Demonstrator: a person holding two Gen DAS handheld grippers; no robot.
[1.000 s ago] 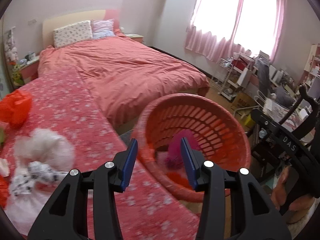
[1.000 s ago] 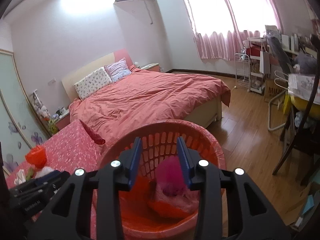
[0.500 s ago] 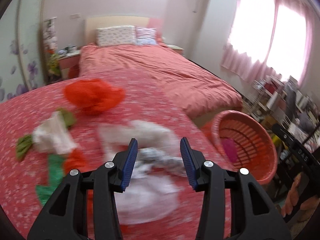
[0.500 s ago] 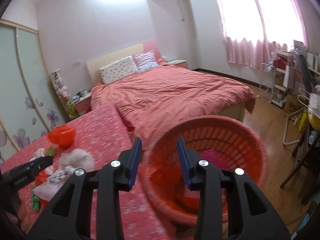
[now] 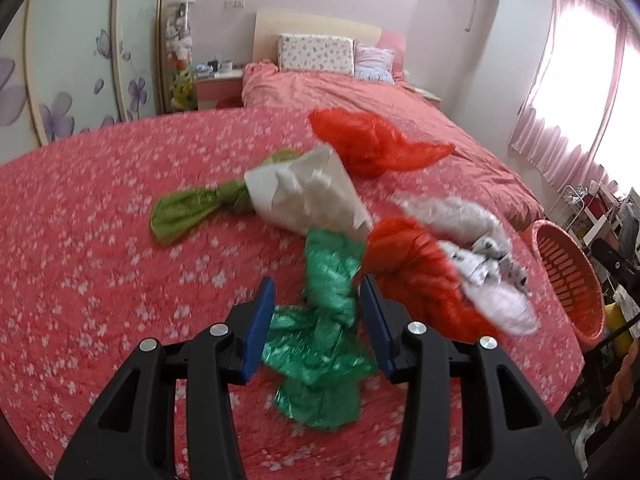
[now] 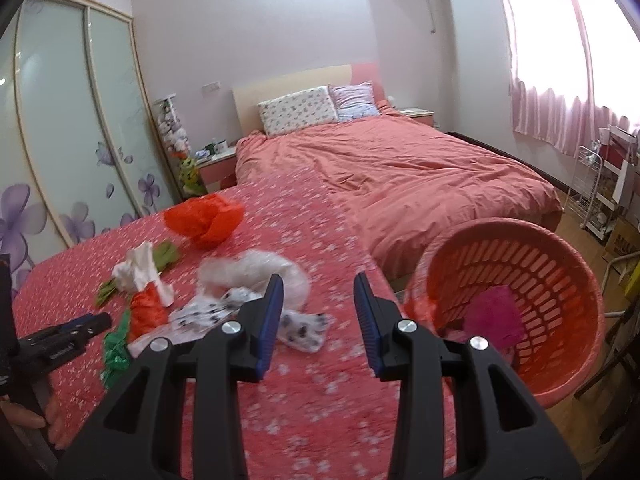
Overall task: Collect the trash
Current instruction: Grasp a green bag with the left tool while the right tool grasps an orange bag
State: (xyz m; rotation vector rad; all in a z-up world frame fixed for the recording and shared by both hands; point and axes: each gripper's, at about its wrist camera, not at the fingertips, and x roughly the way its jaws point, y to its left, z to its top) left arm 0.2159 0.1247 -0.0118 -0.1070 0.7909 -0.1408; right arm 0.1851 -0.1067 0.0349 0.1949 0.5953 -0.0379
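Observation:
Trash lies on a red floral cover (image 5: 100, 240). My left gripper (image 5: 318, 300) is open, its jaws on either side of a crumpled green plastic bag (image 5: 324, 320), just above it. Beside it lie an orange bag (image 5: 416, 276), white paper (image 5: 308, 196), an olive-green bag (image 5: 188, 208), a second orange bag (image 5: 368, 142) and white spotted wrappers (image 5: 484, 264). My right gripper (image 6: 318, 308) is open and empty above the cover, near the spotted wrappers (image 6: 240, 308). The orange basket (image 6: 560, 264) stands to its right with a pink bag (image 6: 494, 314) inside.
A bed with a salmon duvet (image 6: 400, 168) and pillows (image 6: 298, 110) lies behind. Sliding wardrobe doors (image 6: 60, 120) stand at left. A wire rack (image 6: 592, 184) and clutter stand by the curtained window at right. The left gripper shows at the lower left (image 6: 60, 340).
My left gripper swung left from the basket to the trash pile and now straddles the green bag. My right gripper also turned left, away from over the basket.

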